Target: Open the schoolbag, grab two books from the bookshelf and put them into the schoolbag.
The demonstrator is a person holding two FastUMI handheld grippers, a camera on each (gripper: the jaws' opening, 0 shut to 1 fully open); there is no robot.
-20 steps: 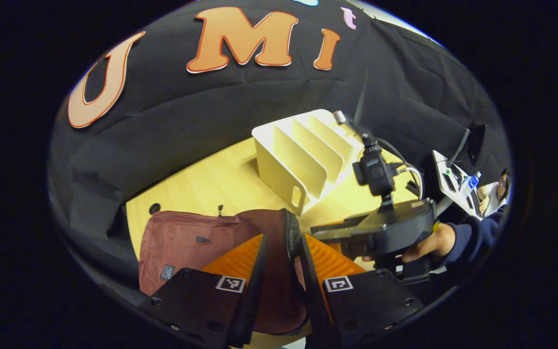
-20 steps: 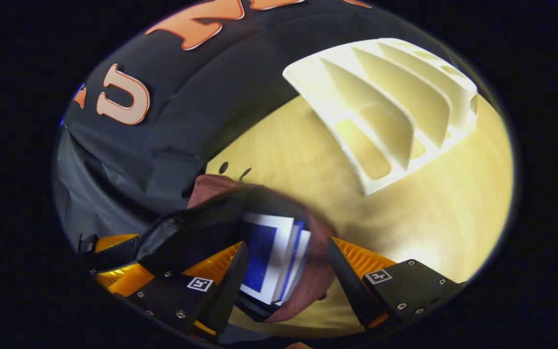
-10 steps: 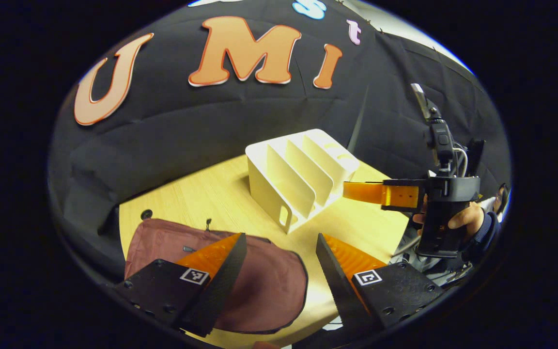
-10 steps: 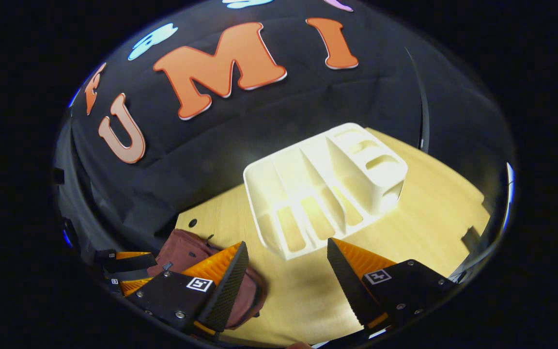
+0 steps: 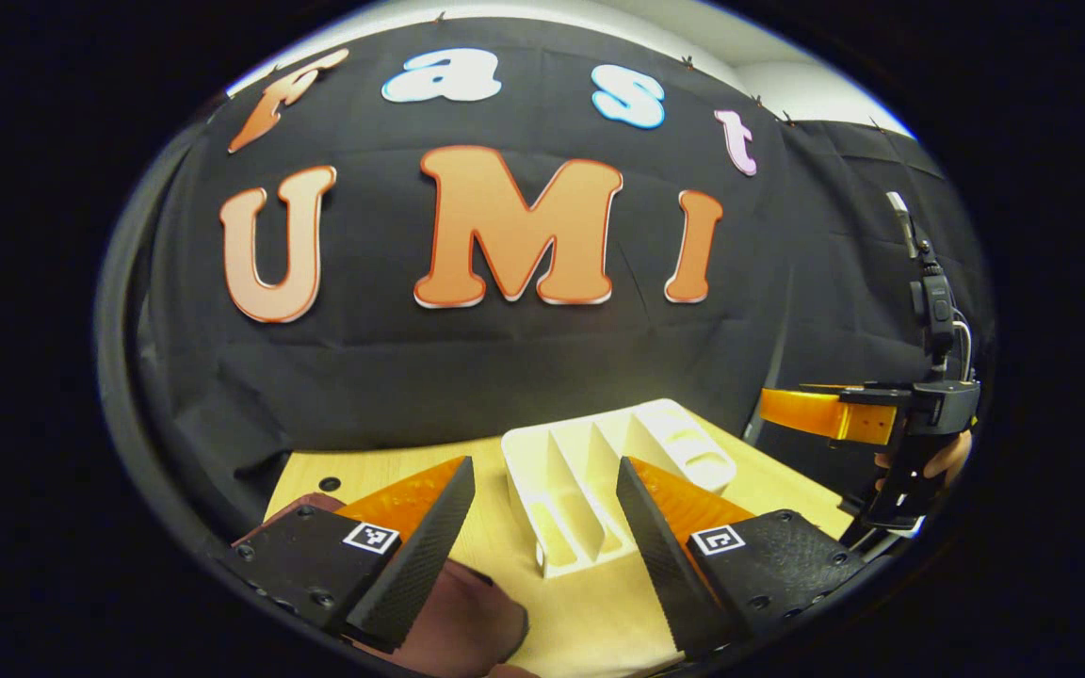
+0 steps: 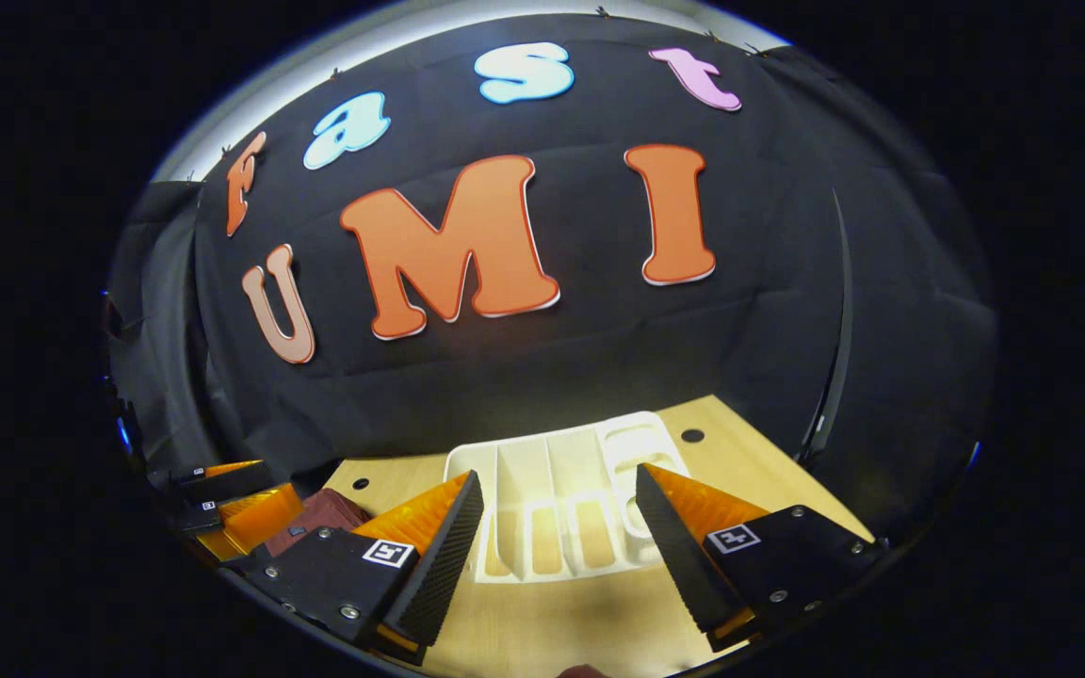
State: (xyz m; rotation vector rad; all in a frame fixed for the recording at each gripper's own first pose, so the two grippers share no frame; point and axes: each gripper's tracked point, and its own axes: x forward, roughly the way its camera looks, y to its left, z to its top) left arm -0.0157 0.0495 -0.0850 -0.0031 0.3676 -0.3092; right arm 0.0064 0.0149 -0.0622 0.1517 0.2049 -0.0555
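While both cameras faced the booth's black cloth wall (image 5: pixel 505 377), the left gripper (image 5: pixel 542 527) hung above the front part of the desk (image 5: pixel 590 612) with its fingers spread wide apart and nothing between them. The right gripper (image 6: pixel 557 541) was likewise raised over the desk, its fingers apart and gripping nothing. In the left gripper view, the right gripper appeared farther off at the right, above the desk's right edge, held by a hand (image 5: pixel 947 459) that was partly hidden behind it. The schoolbag (image 5: pixel 453 626), dark red, lay on the desk near its front left corner; I could not tell whether its opening was zipped or unzipped, since the left gripper's finger covered most of it. In the right gripper view the schoolbag (image 6: pixel 316 516) sat towards the desk's left edge, with the left gripper's fingers (image 6: pixel 255 518) just beside it. The bookshelf (image 5: pixel 590 480), a white slotted rack, stood towards the desk's back edge, right of the schoolbag and apart from it. In the right gripper view the bookshelf (image 6: pixel 552 490) showed bare slots with cut-outs in its base. No book was in either gripper.
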